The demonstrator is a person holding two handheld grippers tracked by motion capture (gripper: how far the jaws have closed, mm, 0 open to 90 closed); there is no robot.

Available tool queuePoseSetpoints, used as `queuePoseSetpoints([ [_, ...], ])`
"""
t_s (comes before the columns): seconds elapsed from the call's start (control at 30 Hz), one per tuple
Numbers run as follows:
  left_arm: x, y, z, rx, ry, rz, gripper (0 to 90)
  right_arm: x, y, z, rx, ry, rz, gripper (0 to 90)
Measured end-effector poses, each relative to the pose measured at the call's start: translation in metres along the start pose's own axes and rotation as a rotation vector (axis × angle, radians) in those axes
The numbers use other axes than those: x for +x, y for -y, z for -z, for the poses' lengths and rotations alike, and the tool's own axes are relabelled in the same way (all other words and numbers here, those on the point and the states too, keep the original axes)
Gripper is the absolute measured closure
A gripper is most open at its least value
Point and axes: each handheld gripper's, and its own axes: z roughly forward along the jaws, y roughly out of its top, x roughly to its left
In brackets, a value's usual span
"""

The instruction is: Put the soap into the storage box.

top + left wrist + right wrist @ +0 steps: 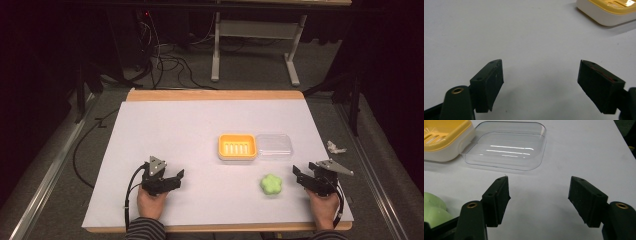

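Two black grippers are held low at the near edge of the desk (150,125), one in each of the person's hands, with striped sleeves seen at the bottom of the high view. Both are released: the left gripper (540,75) has its jaws spread wide over bare white surface, and the right gripper (539,195) is likewise spread, with nothing between its pads. A green flower-shaped soap (271,184) lies on the desk just to the left of the right gripper, apart from it and untouched. Beyond the soap, a yellow soap dish (237,147) sits with its slotted tray facing up, and its clear plastic lid (273,146) lies beside it, touching its right side. The dish is left uncovered, presumably so that the soap can be set inside. The right gripper is judged best placed to take the soap.
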Motion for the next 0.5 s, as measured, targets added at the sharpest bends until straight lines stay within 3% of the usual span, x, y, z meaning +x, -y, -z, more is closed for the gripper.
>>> queuePoseSetpoints([
  [0.17,-0.0002,0.0003,-0.0004,0.005,0.000,-0.001,21.3,0.0005,0.0004,0.0007,-0.006,0.014,-0.002,32.6],
  [0.23,-0.0002,0.0003,-0.0001,0.002,0.000,-0.004,21.2,0.0018,0.0007,0.0013,-0.012,0.041,-0.006,30.2],
  [0.5,0.0003,-0.0004,0.0007,-0.001,0.002,0.001,21.0,0.0000,0.0011,0.0020,-0.024,0.041,-0.016,27.5],
])
